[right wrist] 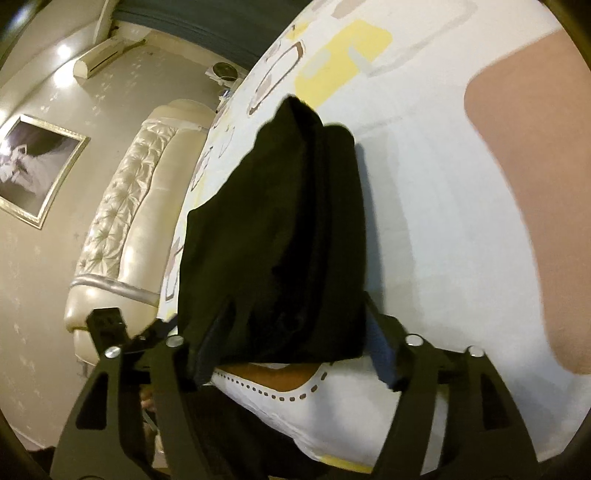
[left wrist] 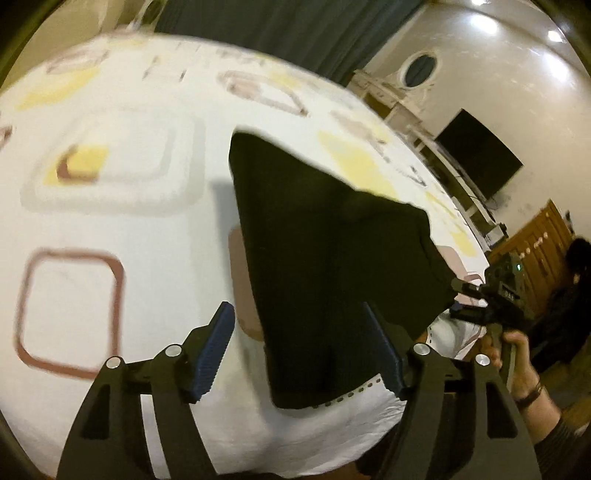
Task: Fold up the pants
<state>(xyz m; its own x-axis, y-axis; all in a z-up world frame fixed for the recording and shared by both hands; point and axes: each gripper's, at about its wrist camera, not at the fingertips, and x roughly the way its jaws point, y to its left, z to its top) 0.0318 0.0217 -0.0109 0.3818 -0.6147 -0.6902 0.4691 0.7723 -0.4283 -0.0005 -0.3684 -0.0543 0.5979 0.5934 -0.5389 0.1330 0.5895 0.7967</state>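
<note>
Hanging black pants [left wrist: 325, 266], no readable writing; left tongs [left wrist: 299, 354] spread

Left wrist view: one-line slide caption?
Left claw open over black pants on the patterned bedsheet; right claw at their corner.

A bed with a white patterned sheet [left wrist: 110, 206] fills the room, its tufted cream headboard [right wrist: 122, 221] against a pale wall (a framed picture [right wrist: 37, 166] hangs there). Dark curtains [left wrist: 280, 26], a black television [left wrist: 480, 155], wooden doors [left wrist: 535, 243] and an oval mirror [left wrist: 421, 68].
</note>
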